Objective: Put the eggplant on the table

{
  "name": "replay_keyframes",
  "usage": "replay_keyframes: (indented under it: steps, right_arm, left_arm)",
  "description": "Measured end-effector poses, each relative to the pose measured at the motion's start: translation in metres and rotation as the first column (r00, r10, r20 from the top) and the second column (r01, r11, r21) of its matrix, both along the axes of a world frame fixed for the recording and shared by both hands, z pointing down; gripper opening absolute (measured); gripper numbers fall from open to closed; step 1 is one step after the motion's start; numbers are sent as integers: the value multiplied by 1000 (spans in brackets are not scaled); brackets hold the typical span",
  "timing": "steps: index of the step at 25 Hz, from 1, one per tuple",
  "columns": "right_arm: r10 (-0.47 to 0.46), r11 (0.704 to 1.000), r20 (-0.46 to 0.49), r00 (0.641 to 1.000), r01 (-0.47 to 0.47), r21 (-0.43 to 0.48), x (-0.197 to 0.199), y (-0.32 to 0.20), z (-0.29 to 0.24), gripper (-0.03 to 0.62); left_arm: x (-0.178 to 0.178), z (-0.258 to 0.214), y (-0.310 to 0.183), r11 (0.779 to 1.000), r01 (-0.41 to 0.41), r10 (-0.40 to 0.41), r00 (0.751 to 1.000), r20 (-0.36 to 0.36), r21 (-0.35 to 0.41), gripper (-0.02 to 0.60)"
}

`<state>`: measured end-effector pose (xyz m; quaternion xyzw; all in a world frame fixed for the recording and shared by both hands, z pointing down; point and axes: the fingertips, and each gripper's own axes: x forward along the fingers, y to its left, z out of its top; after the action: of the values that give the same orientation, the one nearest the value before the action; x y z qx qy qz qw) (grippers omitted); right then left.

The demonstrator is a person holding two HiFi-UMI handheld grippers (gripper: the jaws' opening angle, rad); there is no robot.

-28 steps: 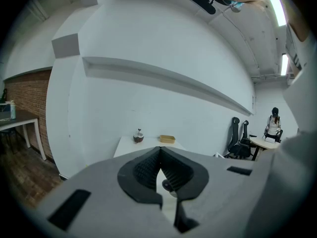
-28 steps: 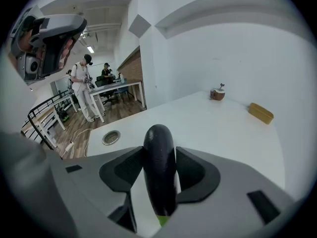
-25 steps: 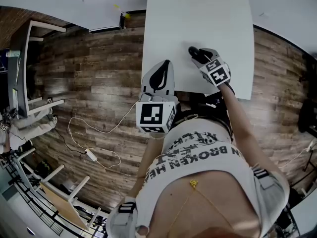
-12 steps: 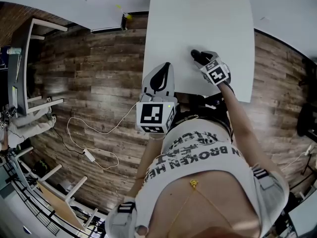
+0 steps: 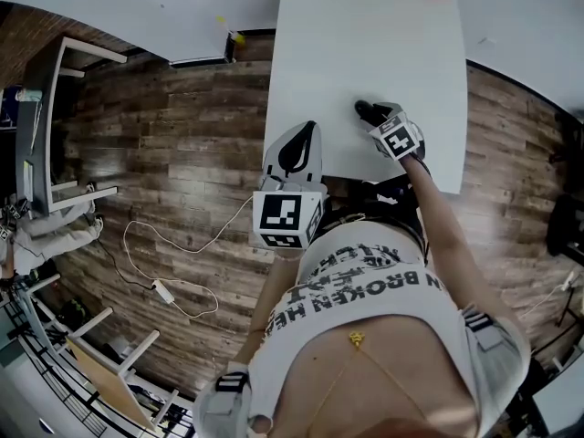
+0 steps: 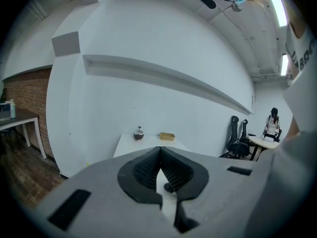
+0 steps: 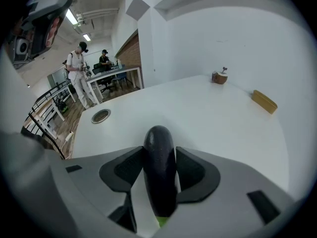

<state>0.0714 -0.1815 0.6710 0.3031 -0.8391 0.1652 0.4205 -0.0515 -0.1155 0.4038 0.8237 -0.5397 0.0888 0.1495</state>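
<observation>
Your right gripper (image 7: pixel 159 155) has its jaws pinching the eggplant (image 7: pixel 159 175) lengthwise. Its dark tip juts out past them, and its green stem end is mostly hidden low between them. It hangs over the white tabletop (image 7: pixel 218 118) near the front edge; you cannot tell whether the tip touches. A round cable hole (image 7: pixel 100 115), a small brown bowl (image 7: pixel 219 77) and a wooden tray (image 7: pixel 264 101) lie well apart from it. Your left gripper (image 6: pixel 159 152) has its jaws pressed together, empty.

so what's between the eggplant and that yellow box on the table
Nothing: in the right gripper view, only bare white table runs from the eggplant to the yellow box.
</observation>
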Motion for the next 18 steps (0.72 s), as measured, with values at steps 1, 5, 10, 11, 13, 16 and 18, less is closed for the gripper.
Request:
replay_keyframes:
  steps: [1, 5, 10, 11, 13, 16, 18]
  right_arm:
    - [0, 1000, 2, 1000, 0, -2, 0, 0, 0, 207]
    - [-1, 1000, 6, 1000, 1, -2, 0, -1, 0, 207]
    - [-4, 1000, 11, 1000, 4, -4, 1, 0, 0, 207]
    - [-5, 1000, 11, 1000, 5, -3, 2, 0, 0, 207]
    - [-6, 1000, 8, 1000, 6, 1, 3, -1, 0, 207]
    - [-7, 1000, 11, 1000, 7, 4, 2, -1, 2, 207]
    - [-7, 1000, 11, 1000, 7, 2, 2, -2, 2, 207]
  left_arm:
    - [0, 0, 0, 1000, -1, 1, 1000, 0, -1, -2]
    - [2, 0, -1, 1000, -8, 8, 1000, -2, -2, -2]
    - [6, 0, 1, 1000, -16, 16, 1000, -2, -3, -2]
    - [7, 0, 1, 1000, -18, 18, 1000, -3, -4, -2]
    - [9, 1, -1, 1000, -22, 22, 1000, -7, -6, -2]
    - [12, 1, -3, 1000, -29, 29, 1000, -10, -2, -2]
    - [14, 1, -3, 999, -33, 33, 999, -4, 1, -2]
